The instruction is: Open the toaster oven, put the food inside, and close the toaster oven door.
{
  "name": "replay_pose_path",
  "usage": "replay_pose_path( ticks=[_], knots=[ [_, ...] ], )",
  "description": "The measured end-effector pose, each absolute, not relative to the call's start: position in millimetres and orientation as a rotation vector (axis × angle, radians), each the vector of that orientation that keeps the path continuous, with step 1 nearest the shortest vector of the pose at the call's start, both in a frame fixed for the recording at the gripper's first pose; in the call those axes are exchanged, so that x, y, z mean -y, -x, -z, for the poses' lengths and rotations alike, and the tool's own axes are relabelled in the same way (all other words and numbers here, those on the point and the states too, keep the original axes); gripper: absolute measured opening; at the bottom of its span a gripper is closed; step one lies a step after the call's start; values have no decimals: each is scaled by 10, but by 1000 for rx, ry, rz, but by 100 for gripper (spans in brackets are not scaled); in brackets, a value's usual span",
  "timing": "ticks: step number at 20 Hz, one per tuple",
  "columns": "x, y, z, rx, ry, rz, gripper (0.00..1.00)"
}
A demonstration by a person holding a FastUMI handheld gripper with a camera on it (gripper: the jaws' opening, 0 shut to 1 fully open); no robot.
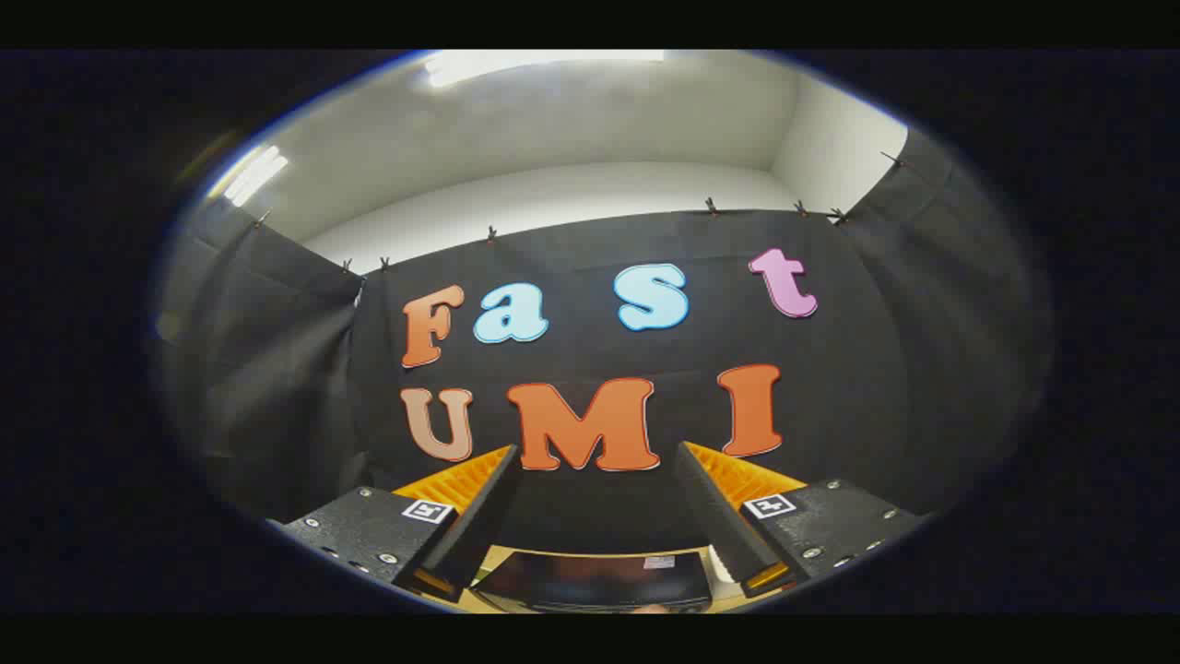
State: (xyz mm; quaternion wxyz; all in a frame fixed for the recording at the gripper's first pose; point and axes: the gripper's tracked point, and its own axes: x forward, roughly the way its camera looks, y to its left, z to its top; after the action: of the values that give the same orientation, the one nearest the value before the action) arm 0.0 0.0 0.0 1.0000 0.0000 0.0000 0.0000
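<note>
Gripper [595, 461]: fingers spread wide, nothing between them.
Toaster oven [595, 579]: dark top lay below and between the fingers, on a pale table [493, 556].
Handling: likely heavy, rigid, glass-fronted; door handle hidden, probably the hold.
Booth wall [277, 369]: beyond the oven.

The scene was viewed from a fisheye camera carried on the gripper [595, 461], directed forward along its two fingers [479, 516], which were held wide apart. The camera was tilted upward, toward the black cloth wall [590, 341] and the white ceiling [553, 120]. A dark toaster oven [595, 581] top was seen low between the fingers, close below.
</note>
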Motion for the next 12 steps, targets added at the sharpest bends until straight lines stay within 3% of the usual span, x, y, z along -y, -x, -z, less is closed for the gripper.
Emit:
replay_pose_path(
  ticks=[12],
  knots=[
    [327, 73, 289, -64, -27, -8, 98]
  ],
)
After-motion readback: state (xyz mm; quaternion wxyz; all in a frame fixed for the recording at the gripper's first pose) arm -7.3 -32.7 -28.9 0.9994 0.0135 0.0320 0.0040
